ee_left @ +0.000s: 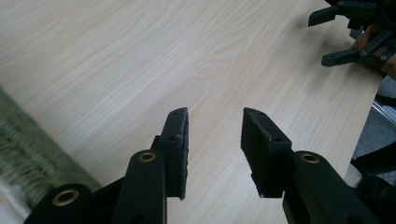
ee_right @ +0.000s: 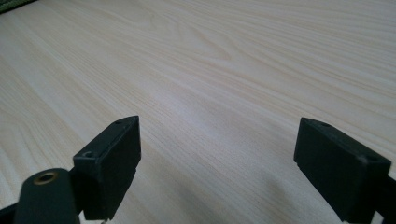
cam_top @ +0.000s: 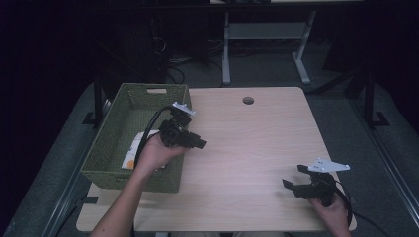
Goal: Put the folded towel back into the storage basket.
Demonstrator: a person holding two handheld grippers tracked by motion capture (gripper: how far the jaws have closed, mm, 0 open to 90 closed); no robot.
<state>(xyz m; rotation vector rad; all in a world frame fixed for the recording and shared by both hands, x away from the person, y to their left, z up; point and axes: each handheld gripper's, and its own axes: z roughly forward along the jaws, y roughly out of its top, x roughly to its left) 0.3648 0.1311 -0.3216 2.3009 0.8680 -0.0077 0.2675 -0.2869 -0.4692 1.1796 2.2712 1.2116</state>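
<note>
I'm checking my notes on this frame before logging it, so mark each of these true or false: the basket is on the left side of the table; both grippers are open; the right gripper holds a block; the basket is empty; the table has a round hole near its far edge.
1. The green woven basket sits at the left side of the table. True.
2. The left gripper and the right gripper are both open. True.
3. The right gripper holds a block. False: nothing lies between its jaws, just bare tabletop.
4. The basket is empty. False: a white and orange item lies inside.
5. The table has a round hole near its far edge. True.
</note>
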